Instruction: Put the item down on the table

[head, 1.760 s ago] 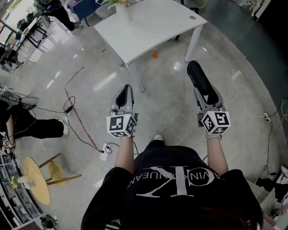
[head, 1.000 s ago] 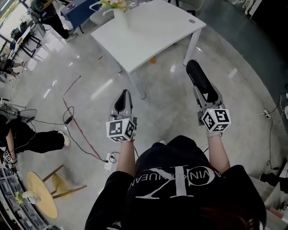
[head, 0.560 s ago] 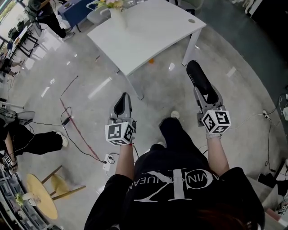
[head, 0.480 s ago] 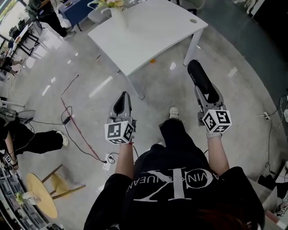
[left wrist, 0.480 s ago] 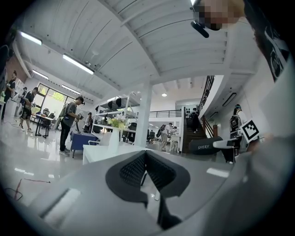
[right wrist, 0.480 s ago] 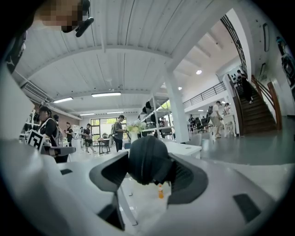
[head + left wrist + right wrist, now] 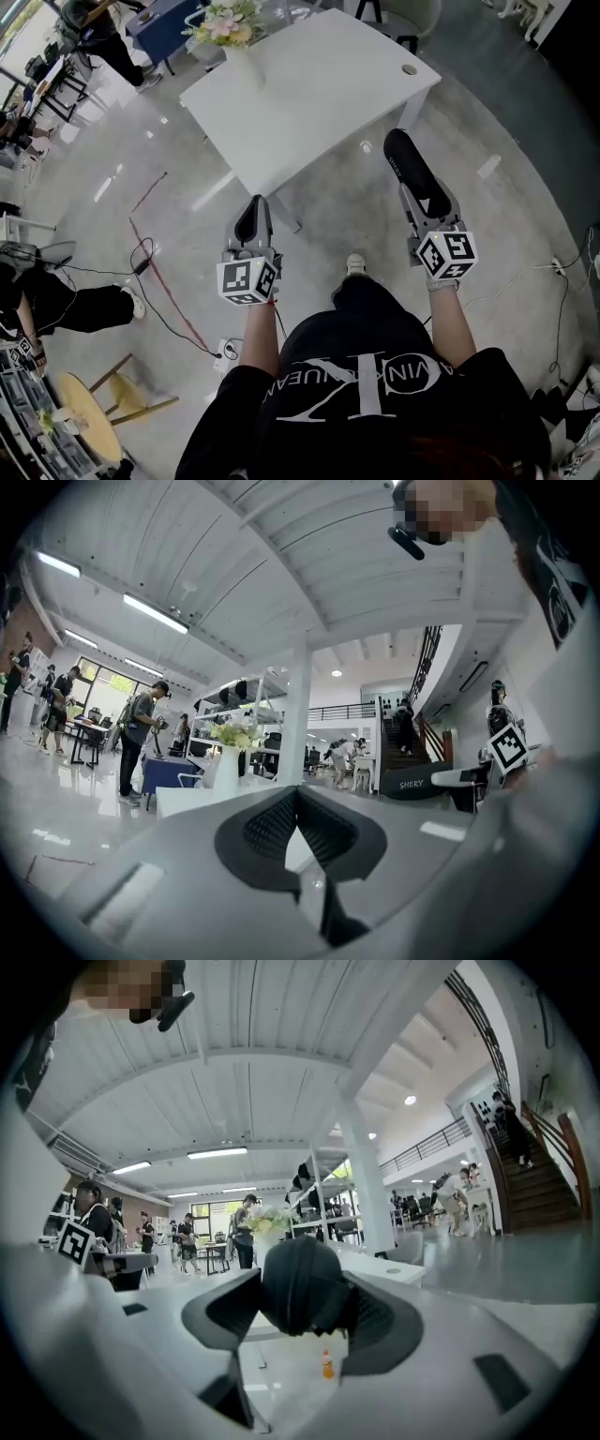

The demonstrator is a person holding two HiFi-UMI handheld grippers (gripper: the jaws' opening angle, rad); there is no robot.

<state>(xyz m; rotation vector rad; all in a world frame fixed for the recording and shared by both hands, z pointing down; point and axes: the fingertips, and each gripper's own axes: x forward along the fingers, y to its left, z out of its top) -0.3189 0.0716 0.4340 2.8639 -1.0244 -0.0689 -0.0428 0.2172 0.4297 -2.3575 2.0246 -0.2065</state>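
The item is a long black case (image 7: 405,161), held out over the grey floor just short of the white table (image 7: 309,84). My right gripper (image 7: 427,195) is shut on its near end. In the right gripper view the case's rounded black end (image 7: 300,1283) fills the space between the jaws. From the left gripper view the case (image 7: 436,784) shows sideways at the right, with white print on it. My left gripper (image 7: 249,216) hangs level to the left, shut with nothing in it; its pads (image 7: 272,827) meet in a narrow V.
A white vase of flowers (image 7: 228,28) stands on the table's far left corner. A small orange bottle (image 7: 326,1364) sits on the floor under the table. Cables (image 7: 150,272) and a red line cross the floor at left, near a person's legs (image 7: 66,305) and a round stool (image 7: 89,427).
The person has stepped forward, so the table is nearer and lower in the head view. Both grippers keep their pose; the right one still holds the case.
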